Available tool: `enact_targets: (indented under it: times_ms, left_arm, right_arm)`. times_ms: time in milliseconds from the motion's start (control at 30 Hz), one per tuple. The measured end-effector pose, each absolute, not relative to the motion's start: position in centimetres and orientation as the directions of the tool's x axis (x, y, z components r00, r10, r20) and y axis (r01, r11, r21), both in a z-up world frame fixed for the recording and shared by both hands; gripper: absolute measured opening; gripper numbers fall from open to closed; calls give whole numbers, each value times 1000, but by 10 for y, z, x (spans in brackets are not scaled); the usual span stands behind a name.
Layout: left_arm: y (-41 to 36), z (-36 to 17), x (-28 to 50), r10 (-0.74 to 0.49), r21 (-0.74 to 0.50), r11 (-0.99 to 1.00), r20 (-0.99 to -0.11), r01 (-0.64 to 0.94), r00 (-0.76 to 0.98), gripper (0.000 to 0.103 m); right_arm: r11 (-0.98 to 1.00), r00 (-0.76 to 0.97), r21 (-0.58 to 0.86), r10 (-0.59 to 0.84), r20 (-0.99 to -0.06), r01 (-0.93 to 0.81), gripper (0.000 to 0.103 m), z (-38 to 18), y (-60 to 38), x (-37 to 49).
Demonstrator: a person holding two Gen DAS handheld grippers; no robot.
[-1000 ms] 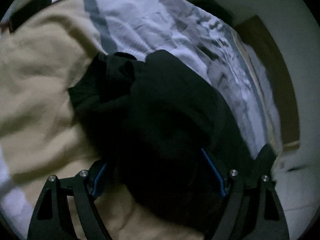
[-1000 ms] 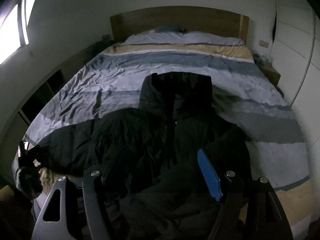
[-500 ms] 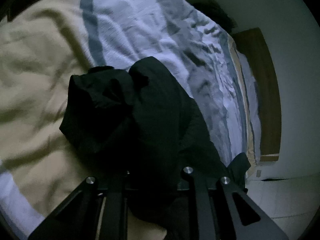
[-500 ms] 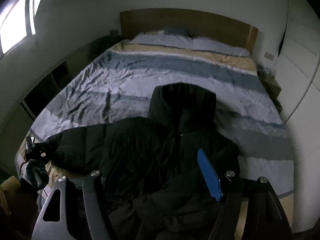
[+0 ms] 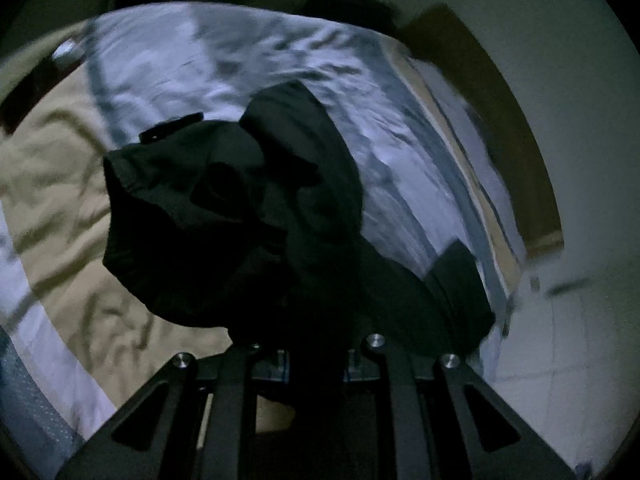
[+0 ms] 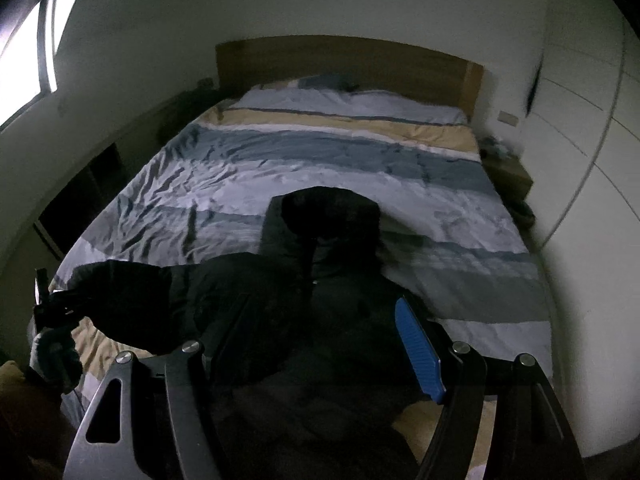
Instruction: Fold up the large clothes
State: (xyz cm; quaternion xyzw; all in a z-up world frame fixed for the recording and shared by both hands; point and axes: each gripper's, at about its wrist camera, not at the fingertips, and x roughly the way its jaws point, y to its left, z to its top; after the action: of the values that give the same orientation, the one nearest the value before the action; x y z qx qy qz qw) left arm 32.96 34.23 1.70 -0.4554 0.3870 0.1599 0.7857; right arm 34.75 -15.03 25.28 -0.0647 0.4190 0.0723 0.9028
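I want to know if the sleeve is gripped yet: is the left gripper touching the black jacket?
Touching. In the left wrist view the left gripper has its fingers drawn close together with the black jacket fabric bunched between them, pinched and lifted off the striped bed cover.

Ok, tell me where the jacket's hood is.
In the right wrist view the hood lies mid-bed on the striped duvet, at the black jacket's far end, pointing toward the wooden headboard.

1. Striped duvet [image 6: 320, 160] covers the bed, creased.
2. Wooden headboard [image 6: 344, 60] at the far wall.
3. Window [image 6: 24, 60] far left.
4. White wardrobe doors [image 6: 592, 128] right.
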Motion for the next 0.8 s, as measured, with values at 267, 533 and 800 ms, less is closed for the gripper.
enact_targets:
  times_ms: [267,533,800]
  left_arm:
    - [233,76,364,-158,-493,773,-759,-399,631,15]
    - [124,76,387,-244,-417,884,-797,-212,553,15]
    - [49,46,397,-287,-356,932,-846,-75,450,15]
  right_arm:
    - [993,658,-19,62,-750,-115,71,254,-194,335]
    - [999,648,7,40,-760,-53,71,239,-225,322]
    - [1000,622,1,-6,-783,11,71,227,-253,310]
